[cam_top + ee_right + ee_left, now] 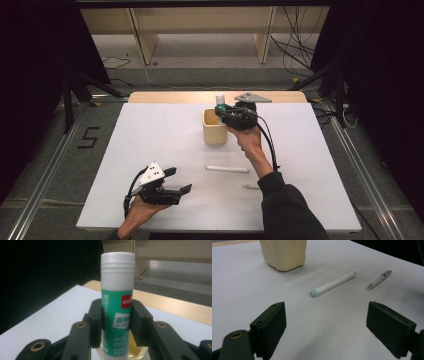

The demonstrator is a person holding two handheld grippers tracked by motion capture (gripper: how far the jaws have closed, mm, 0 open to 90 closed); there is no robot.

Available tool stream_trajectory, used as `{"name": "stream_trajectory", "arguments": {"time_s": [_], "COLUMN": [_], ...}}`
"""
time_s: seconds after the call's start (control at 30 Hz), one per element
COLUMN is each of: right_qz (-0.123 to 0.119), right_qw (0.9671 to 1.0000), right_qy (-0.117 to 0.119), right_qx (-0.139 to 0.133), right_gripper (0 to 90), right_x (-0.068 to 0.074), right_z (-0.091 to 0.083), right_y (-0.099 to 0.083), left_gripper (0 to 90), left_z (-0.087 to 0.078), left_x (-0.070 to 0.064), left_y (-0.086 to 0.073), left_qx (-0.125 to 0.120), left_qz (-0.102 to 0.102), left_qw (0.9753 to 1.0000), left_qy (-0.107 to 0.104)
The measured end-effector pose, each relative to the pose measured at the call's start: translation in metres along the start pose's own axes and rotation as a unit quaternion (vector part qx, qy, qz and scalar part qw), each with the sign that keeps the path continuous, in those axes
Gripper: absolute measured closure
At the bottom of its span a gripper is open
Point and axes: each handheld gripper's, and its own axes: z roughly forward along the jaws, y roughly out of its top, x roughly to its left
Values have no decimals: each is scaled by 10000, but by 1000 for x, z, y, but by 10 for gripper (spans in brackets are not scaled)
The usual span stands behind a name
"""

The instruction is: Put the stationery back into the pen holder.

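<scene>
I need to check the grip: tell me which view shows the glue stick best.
The right gripper view: the glue stick stands upright and close, clamped at its green label, above the cream cup. In the high view it is a small white-capped shape at the right gripper.

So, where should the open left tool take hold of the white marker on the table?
Grip the white marker at mid-barrel, coming from above, one jaw on each long side. It lies flat and alone on the table, its barrel straight and even, the clear pen apart from it. The left tool is open.
</scene>
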Motion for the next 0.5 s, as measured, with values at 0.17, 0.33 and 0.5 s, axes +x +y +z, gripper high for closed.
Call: {"name": "stream_trajectory", "arguments": {"time_s": [0.17, 0.33, 0.5], "right_qz": [-9, 92, 189], "right_qw": [9999, 9998, 9995], "right_qy": [-107, -133, -171], "right_qx": [97, 126, 168], "right_gripper": [657, 657, 657], "right_x": [-1, -2, -4], "right_z": [12, 22, 30], "right_y": [4, 8, 9], "left_gripper": [161, 161, 161], "left_z": [0, 0, 0], "left_x": [0, 0, 0], "left_y": [0, 0, 0], "left_qx": [-32, -54, -61], "left_qz": [-19, -13, -21], "left_qw": [10000, 10000, 10000], "left_qy": [10, 24, 22]}}
